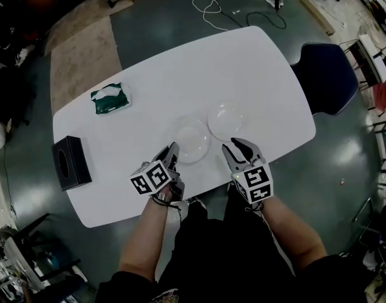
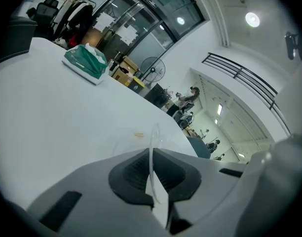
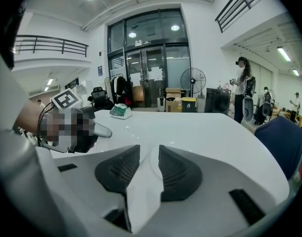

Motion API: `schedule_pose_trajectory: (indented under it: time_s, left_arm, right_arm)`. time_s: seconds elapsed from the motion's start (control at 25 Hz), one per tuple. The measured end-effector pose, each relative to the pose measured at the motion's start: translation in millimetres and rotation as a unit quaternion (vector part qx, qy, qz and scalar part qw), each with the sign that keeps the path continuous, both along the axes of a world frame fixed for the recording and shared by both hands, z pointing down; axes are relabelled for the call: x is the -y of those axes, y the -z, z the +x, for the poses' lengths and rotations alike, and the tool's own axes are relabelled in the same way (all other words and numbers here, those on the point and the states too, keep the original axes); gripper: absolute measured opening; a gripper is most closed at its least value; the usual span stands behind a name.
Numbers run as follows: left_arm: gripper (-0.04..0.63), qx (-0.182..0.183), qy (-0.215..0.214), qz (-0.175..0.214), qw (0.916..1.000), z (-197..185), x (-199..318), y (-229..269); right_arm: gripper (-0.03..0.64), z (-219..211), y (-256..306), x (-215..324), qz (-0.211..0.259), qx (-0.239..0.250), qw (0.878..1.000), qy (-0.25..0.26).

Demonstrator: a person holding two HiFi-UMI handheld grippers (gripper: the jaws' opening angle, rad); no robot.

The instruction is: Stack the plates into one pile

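Observation:
Two clear round plates lie side by side on the white table (image 1: 149, 81). The left plate (image 1: 192, 141) has its near-left rim pinched by my left gripper (image 1: 173, 150), which is shut on it. In the left gripper view that thin rim (image 2: 152, 147) stands edge-on between the pads of the left gripper (image 2: 152, 158). The right plate (image 1: 226, 120) lies farther back. My right gripper (image 1: 233, 146) is at its near edge, jaws apart. In the right gripper view the right gripper (image 3: 149, 158) shows a gap, with the plate's rim (image 3: 152, 166) in it and unpressed.
A green tissue pack (image 1: 110, 98) lies at the table's left, and a black box (image 1: 71, 162) sits by the near-left corner. A dark blue chair (image 1: 325, 77) stands past the right edge. Cables (image 1: 212, 5) run over the floor beyond the table.

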State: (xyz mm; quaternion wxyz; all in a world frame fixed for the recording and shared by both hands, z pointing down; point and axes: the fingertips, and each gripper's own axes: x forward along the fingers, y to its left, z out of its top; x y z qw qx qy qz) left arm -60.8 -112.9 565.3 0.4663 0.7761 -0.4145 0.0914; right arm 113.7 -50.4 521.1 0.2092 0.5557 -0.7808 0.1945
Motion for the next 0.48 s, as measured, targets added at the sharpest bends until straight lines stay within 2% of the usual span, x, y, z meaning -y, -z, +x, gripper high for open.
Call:
schedule_pose_trajectory:
  time_s: [0.28,0.48]
  left_arm:
    - [0.035,0.012,0.005,-0.012,0.9998,0.5,4.1,-9.3]
    - [0.066,0.075,-0.008,-0.004,0.9972,-1.9,7.2,-17.0]
  right_arm:
    - [0.132,2.0,-5.9,6.2,-0.003,0.007,1.0,0.004]
    - [0.132,4.6,-6.6,9.7,-0.005,0.008,1.0,0.004]
